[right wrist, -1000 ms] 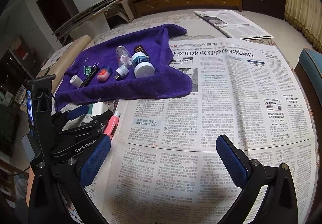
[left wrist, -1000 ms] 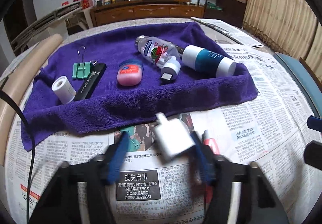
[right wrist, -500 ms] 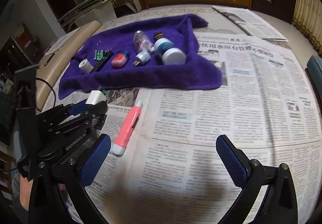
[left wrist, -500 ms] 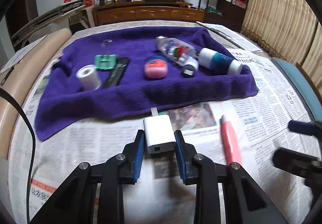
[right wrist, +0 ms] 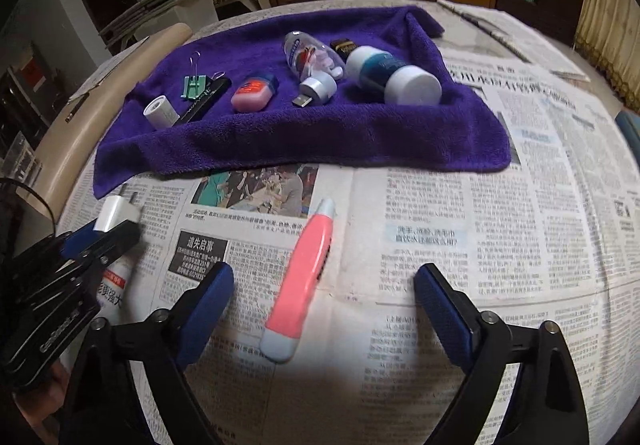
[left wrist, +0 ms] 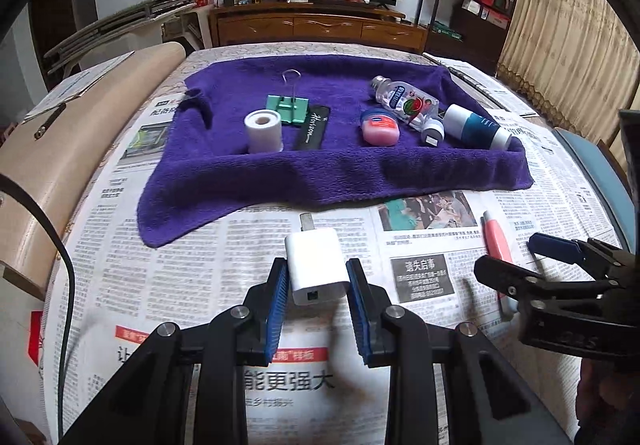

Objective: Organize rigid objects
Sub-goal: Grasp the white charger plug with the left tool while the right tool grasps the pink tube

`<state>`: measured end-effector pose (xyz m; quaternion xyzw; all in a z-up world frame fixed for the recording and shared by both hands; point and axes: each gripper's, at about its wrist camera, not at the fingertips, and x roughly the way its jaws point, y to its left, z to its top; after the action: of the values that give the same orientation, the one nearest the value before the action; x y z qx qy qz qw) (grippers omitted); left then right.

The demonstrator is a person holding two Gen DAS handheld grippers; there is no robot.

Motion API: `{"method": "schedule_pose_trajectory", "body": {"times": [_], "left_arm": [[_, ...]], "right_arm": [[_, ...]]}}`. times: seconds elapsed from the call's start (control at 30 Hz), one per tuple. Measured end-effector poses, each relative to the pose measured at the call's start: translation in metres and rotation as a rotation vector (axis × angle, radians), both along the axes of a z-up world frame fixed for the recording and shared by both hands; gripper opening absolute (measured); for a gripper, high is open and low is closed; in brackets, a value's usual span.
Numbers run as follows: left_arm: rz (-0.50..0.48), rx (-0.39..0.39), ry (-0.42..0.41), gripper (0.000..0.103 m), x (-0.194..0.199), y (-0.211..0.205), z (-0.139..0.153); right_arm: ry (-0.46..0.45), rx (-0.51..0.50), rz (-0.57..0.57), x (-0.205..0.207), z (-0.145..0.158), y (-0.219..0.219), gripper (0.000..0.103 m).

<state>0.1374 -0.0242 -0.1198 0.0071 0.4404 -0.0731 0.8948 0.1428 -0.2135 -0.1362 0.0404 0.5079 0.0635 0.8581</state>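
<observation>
My left gripper (left wrist: 317, 277) is shut on a white USB charger (left wrist: 316, 265), held just above the newspaper in front of the purple towel (left wrist: 320, 173). The charger also shows in the right wrist view (right wrist: 114, 215), clamped in the left gripper (right wrist: 100, 233). My right gripper (right wrist: 324, 293) is open, its fingers on either side of a pink utility knife (right wrist: 302, 281) lying on the newspaper. The knife also shows in the left wrist view (left wrist: 496, 241), beside the right gripper (left wrist: 516, 265). On the towel lie a white tape roll (left wrist: 264, 131), green binder clip (left wrist: 289, 107) and black case (left wrist: 312, 127).
Also on the towel: a pink jar (left wrist: 380, 127), clear bottle (left wrist: 404, 103), small USB plug (left wrist: 433, 133) and white-teal bottle (left wrist: 476, 127). Newspaper (right wrist: 500, 225) covers the table. A beige rolled edge (left wrist: 80, 133) runs along the left. A wooden cabinet (left wrist: 316, 27) stands behind.
My left gripper has closed on the charger and turned it straight, prongs toward the towel. My right gripper has moved forward and left until the pink knife lies between its open fingers.
</observation>
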Motion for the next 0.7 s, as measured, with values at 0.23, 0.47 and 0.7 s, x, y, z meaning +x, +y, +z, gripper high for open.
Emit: {"method": "schedule_pose_trajectory", "body": {"times": [0.23, 0.47, 0.7], "left_arm": [[-0.006, -0.031, 0.004, 0.028, -0.001, 0.009, -0.002], [-0.015, -0.049, 0.009, 0.028, -0.002, 0.012, -0.007], [-0.038, -0.058, 0.002, 0.028, -0.004, 0.010, -0.006]], "right_arm": [[-0.029, -0.127, -0.010, -0.001, -0.004, 0.015, 0.078], [-0.076, -0.132, 0.020, -0.008, -0.002, 0.022, 0.052], [-0.065, -0.122, 0.025, -0.010, 0.001, 0.015, 0.026]]}}
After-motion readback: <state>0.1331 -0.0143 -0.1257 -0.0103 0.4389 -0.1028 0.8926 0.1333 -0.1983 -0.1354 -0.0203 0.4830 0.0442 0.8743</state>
